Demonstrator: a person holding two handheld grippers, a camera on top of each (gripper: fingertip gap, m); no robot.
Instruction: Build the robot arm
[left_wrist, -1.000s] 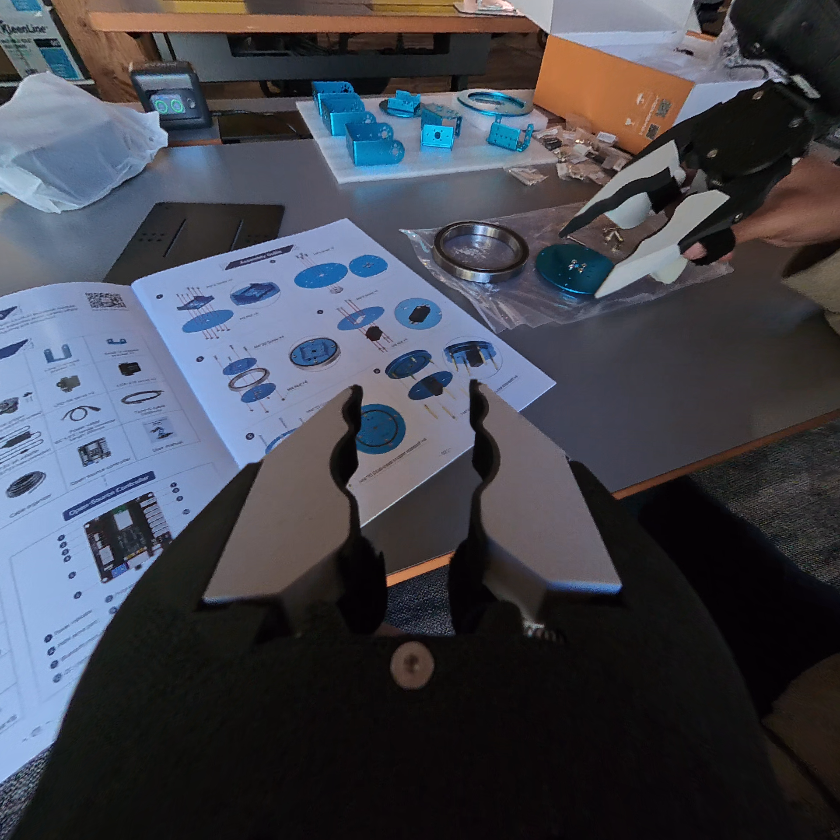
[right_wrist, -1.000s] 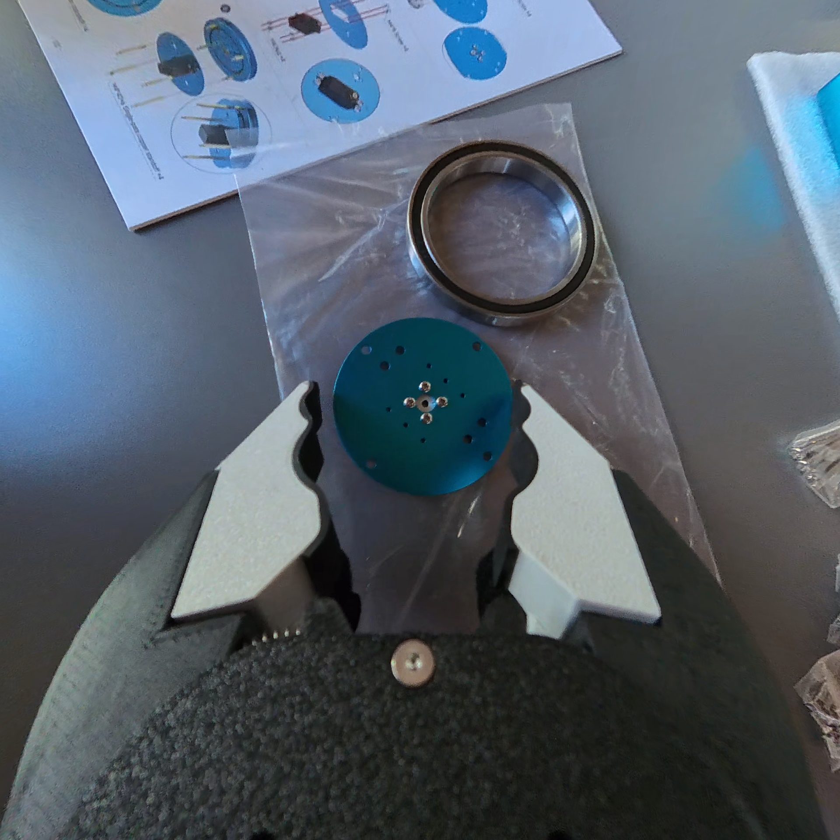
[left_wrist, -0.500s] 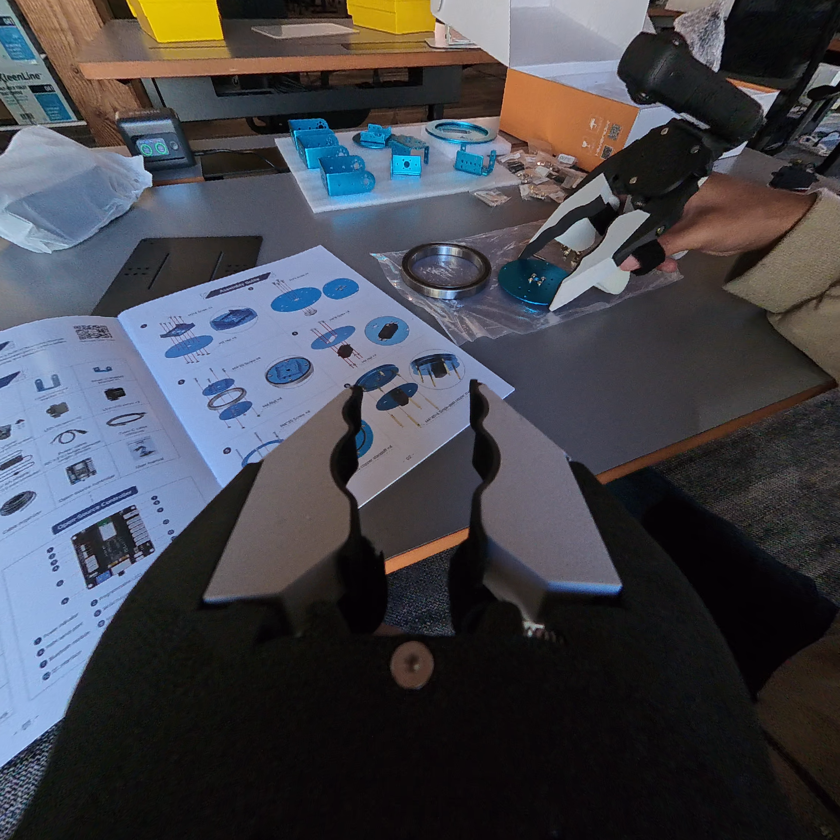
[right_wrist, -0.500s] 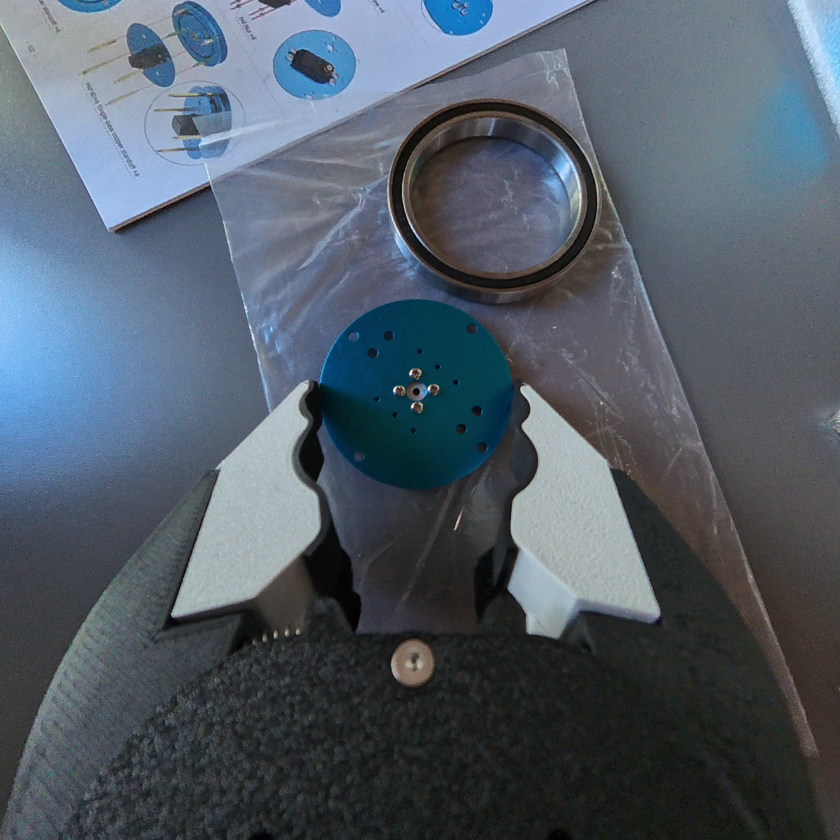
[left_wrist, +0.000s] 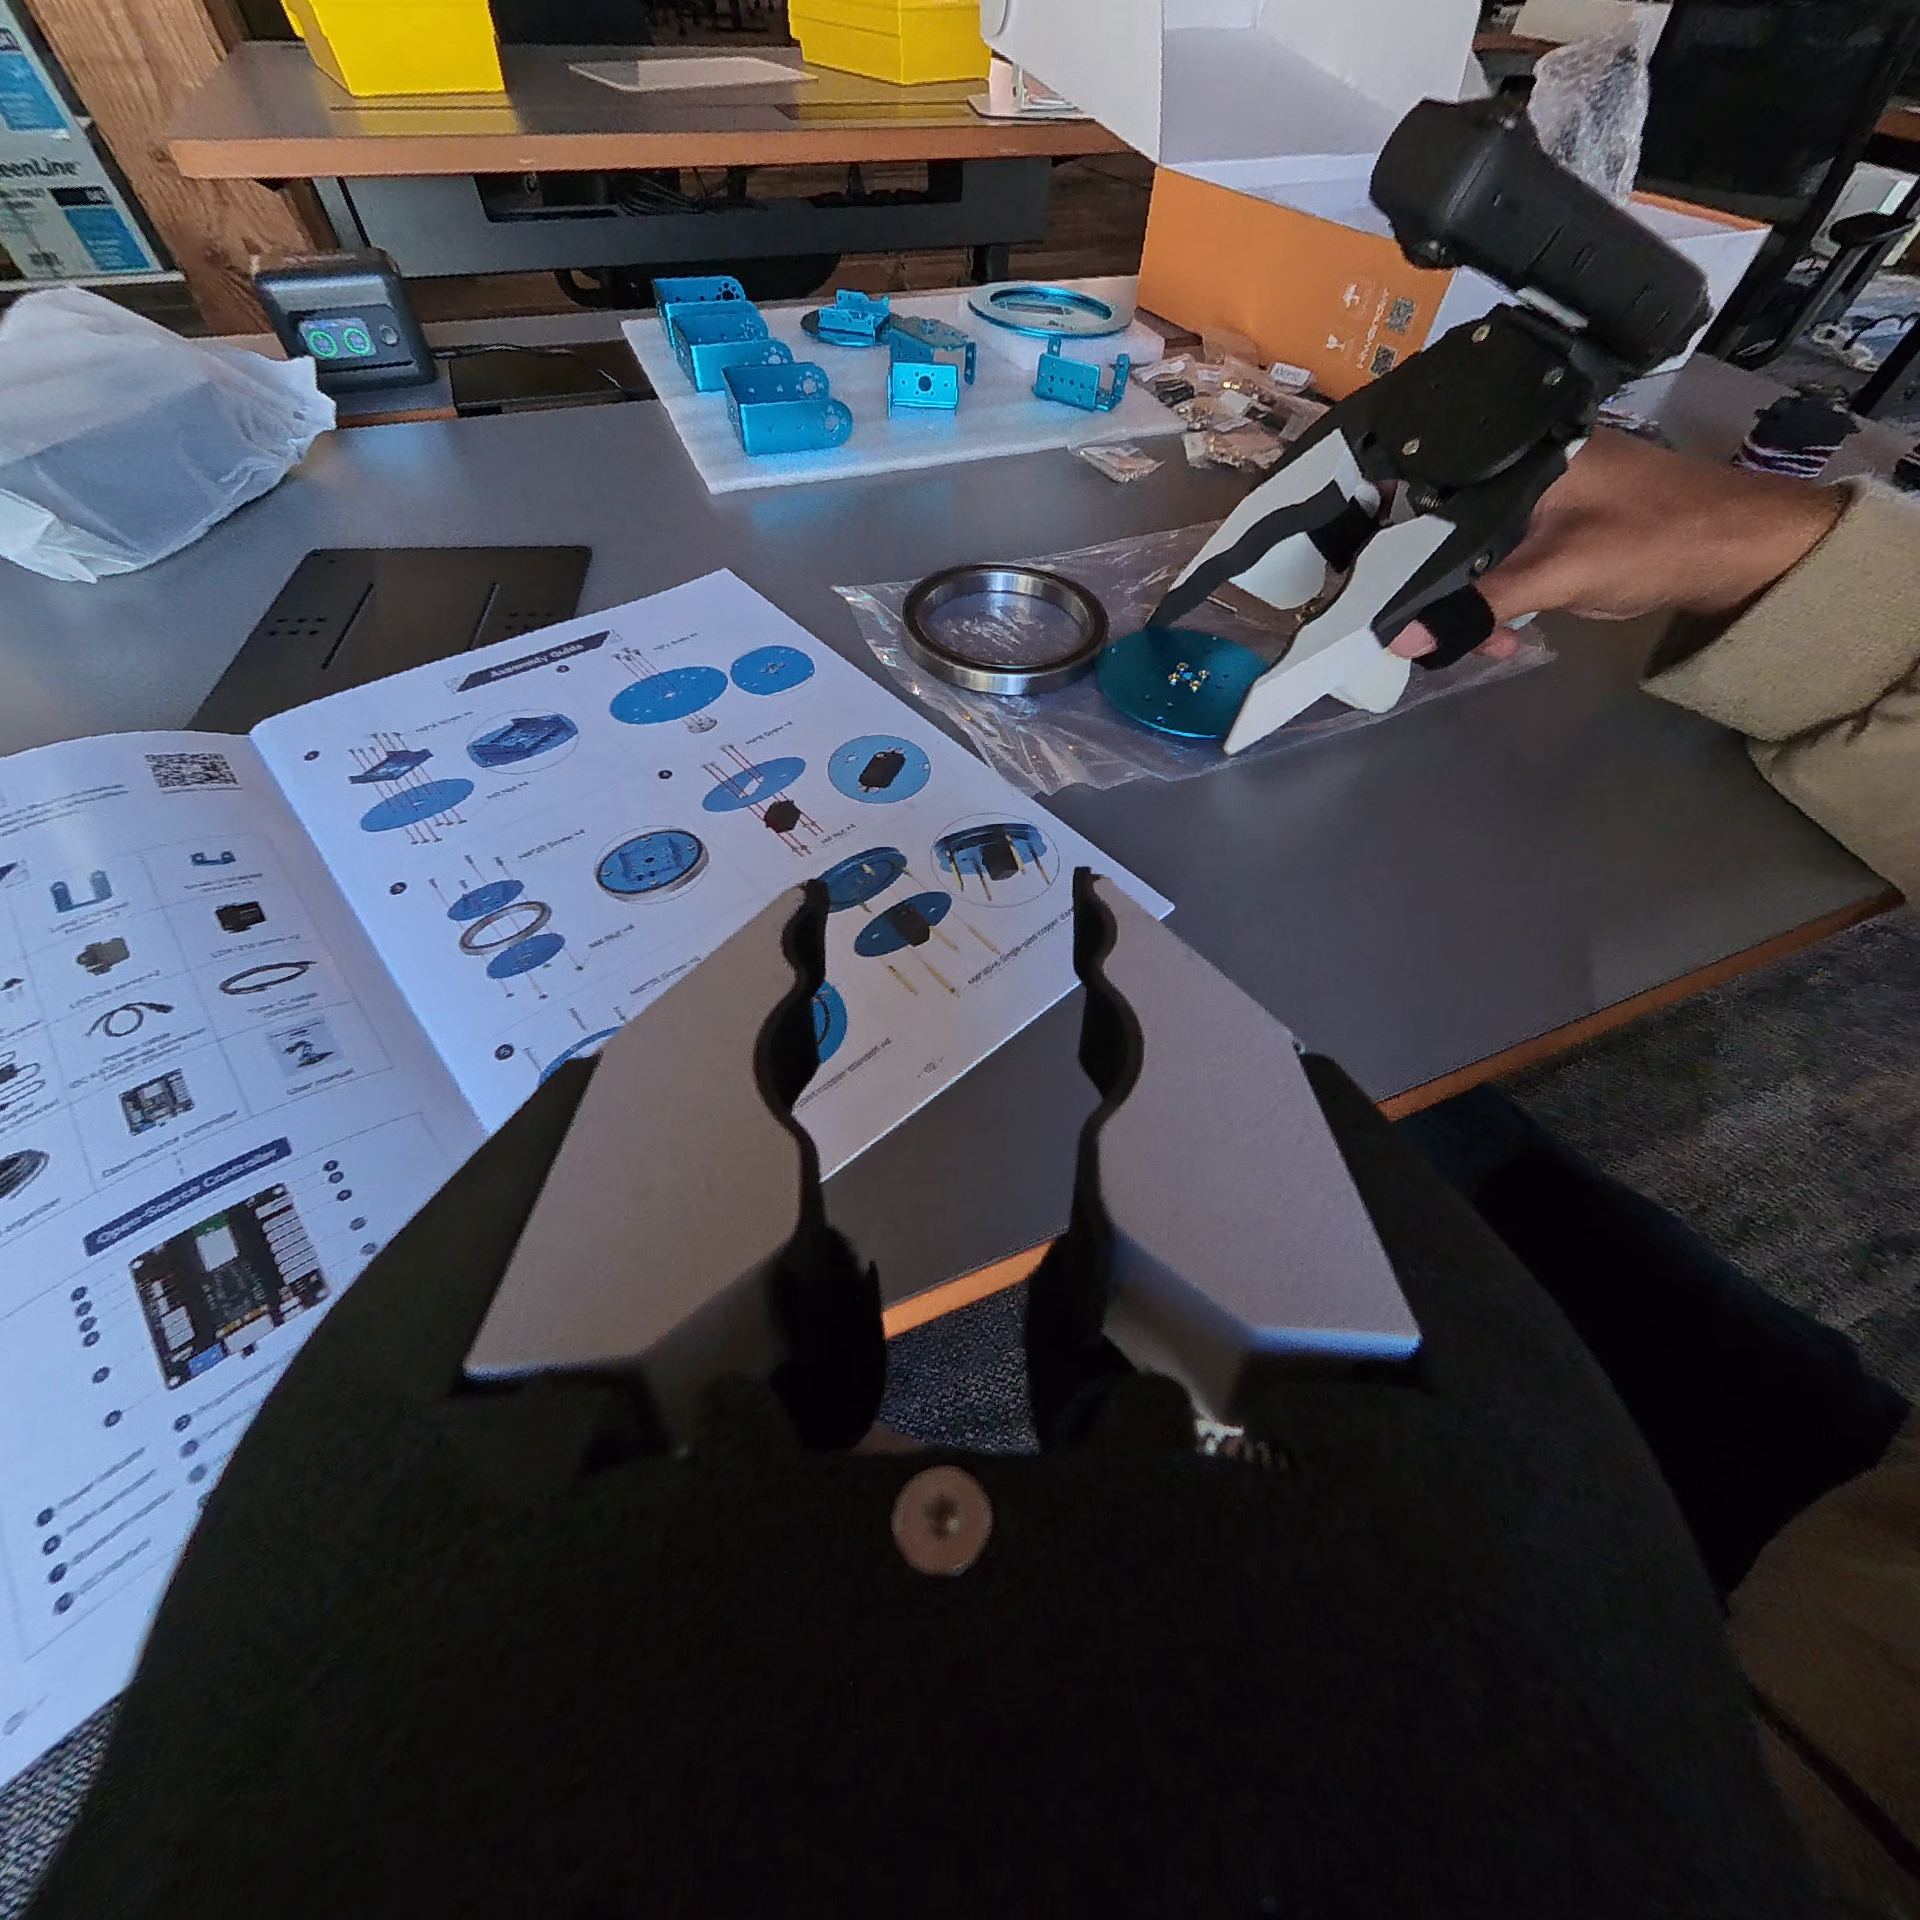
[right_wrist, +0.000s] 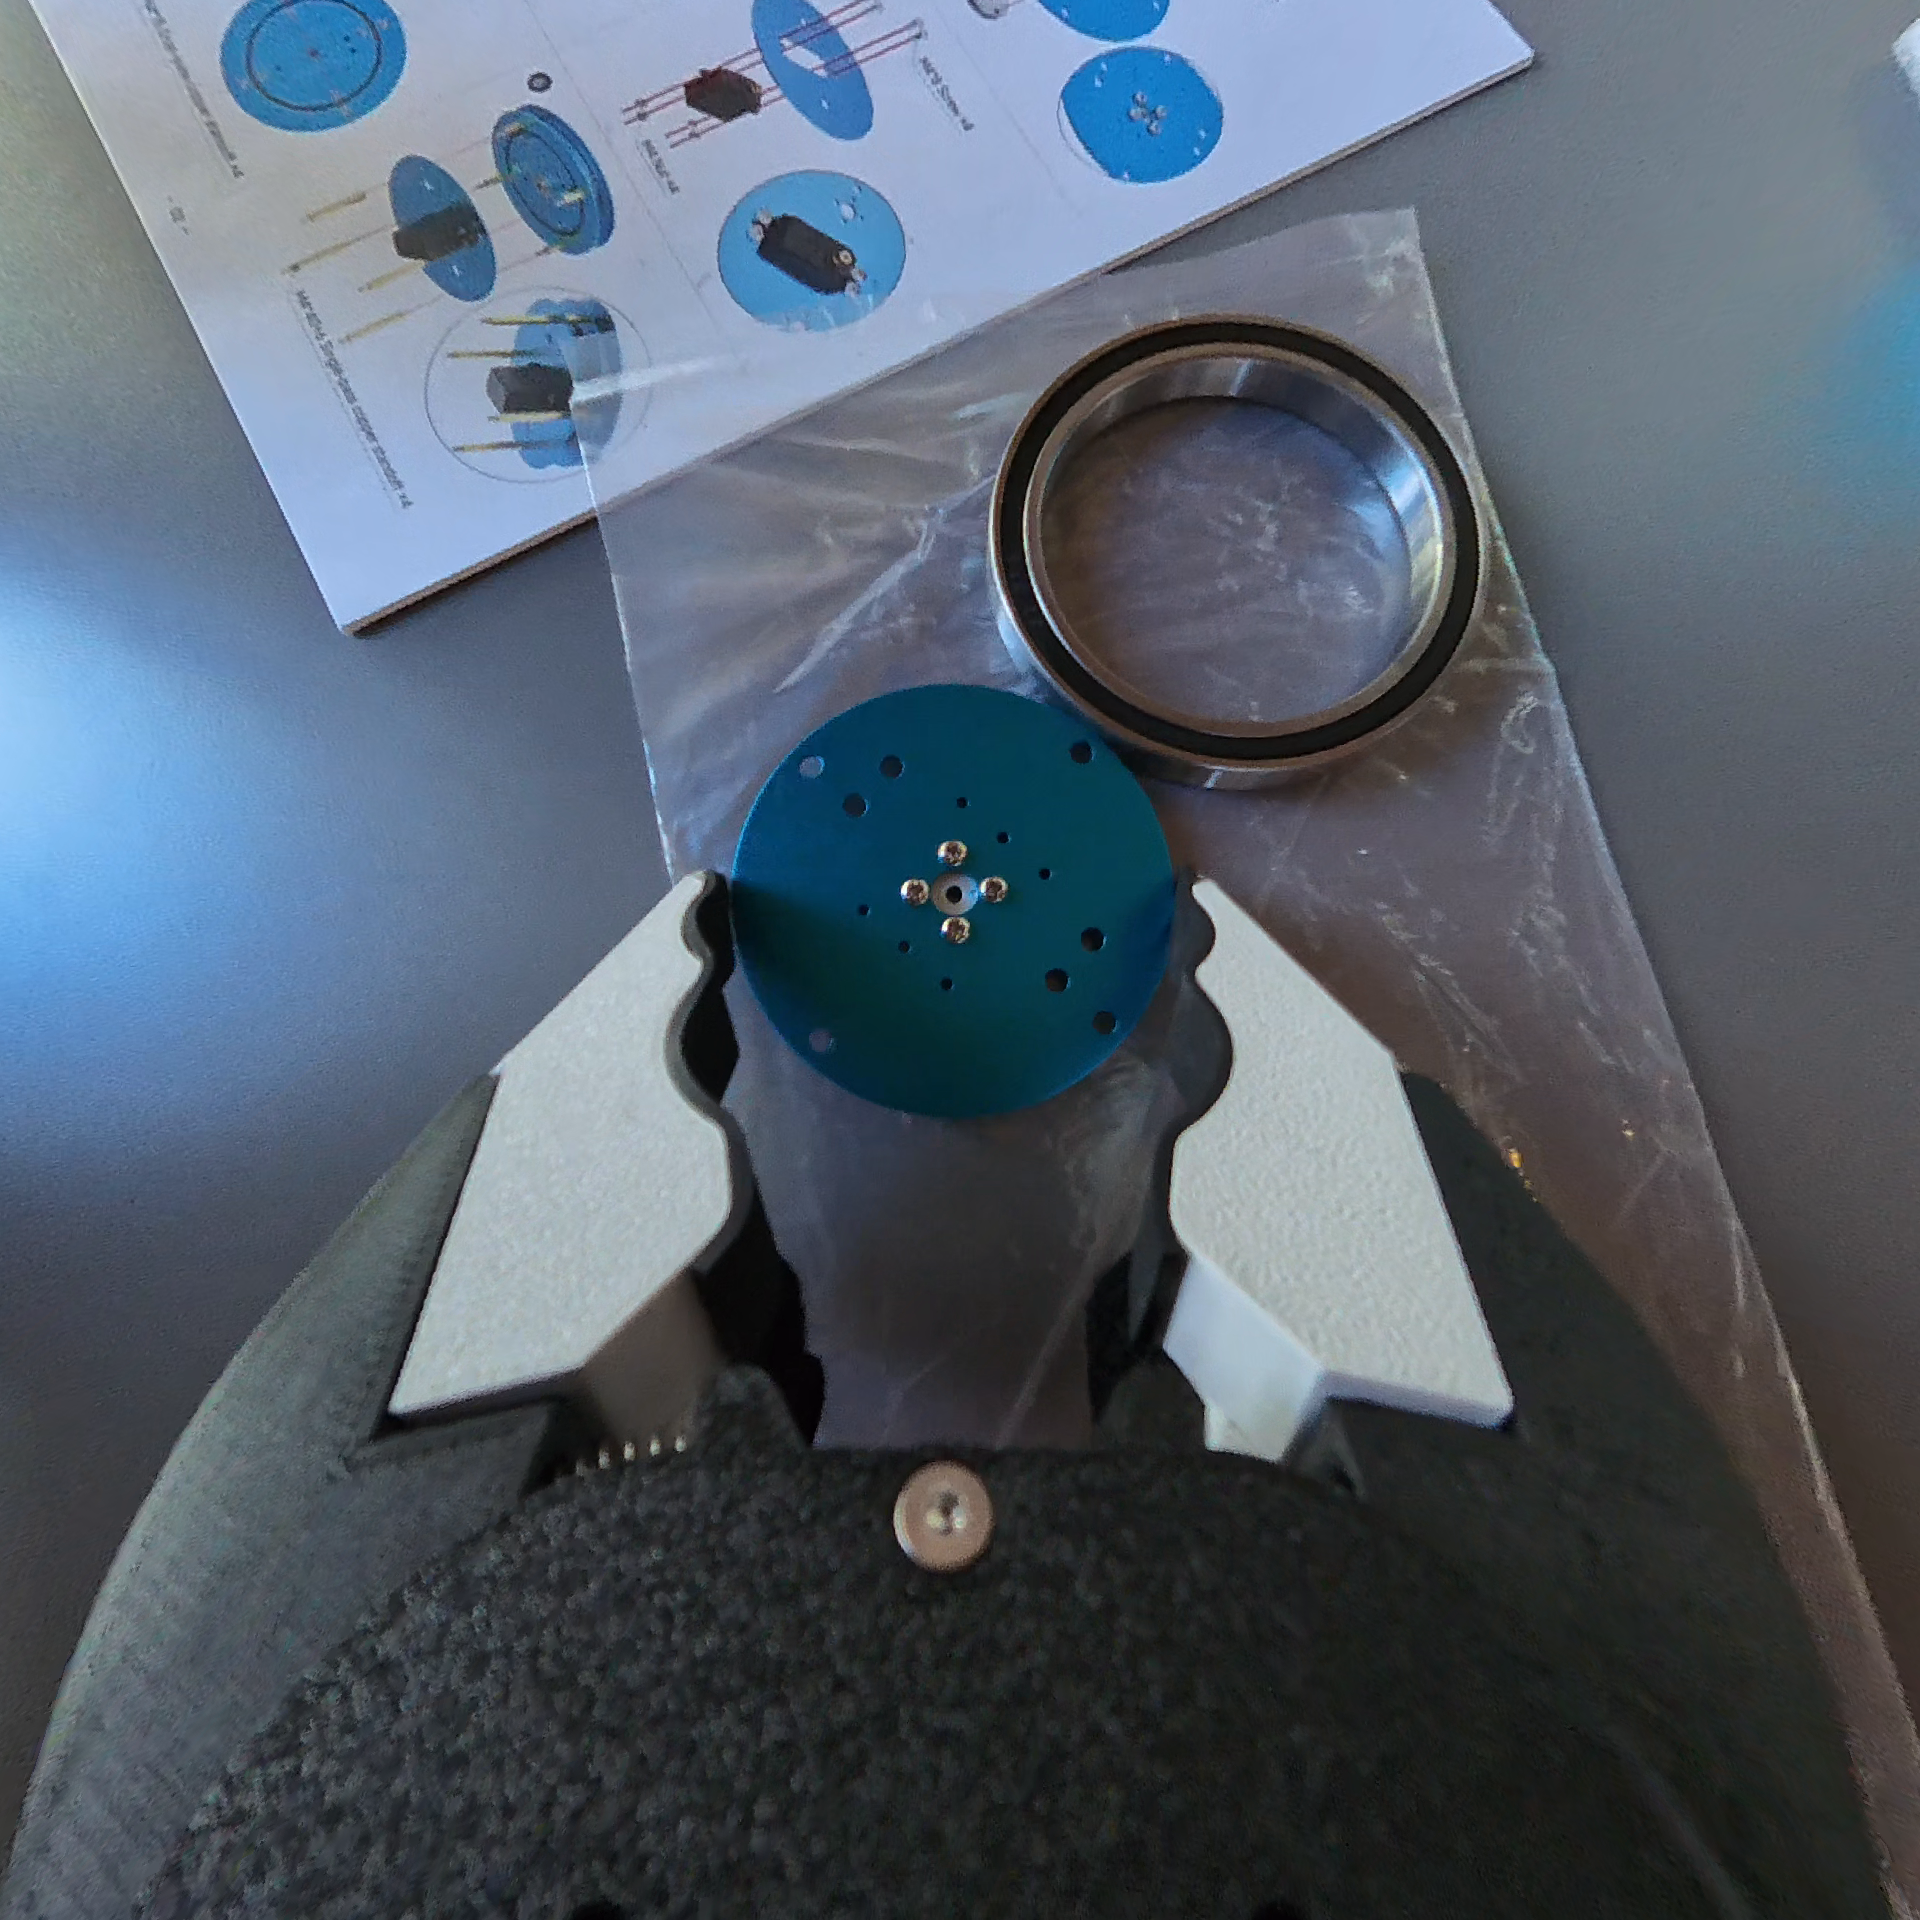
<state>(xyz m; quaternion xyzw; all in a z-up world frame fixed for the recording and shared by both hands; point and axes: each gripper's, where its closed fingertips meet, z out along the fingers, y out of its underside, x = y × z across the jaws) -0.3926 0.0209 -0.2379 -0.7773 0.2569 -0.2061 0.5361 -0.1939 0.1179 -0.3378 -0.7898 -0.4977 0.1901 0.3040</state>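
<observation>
A blue round plate with holes and small centre screws lies flat on a clear plastic bag, next to a steel bearing ring. My right gripper is open and low over the plate, one fingertip close to each side of its rim. The left wrist view shows the same: right gripper straddling the plate, with the ring just left of it. My left gripper is open and empty, held above an open instruction booklet near the table's front edge.
A white foam sheet with several blue brackets lies at the back, by an orange box and small bags of screws. A black plate and a white plastic bag lie at the left. The table edge runs front right.
My right gripper has come down closer to the blue plate, which now fills the gap between its fingertips; its opening is unchanged. My left gripper has drawn back and tilted up a little.
</observation>
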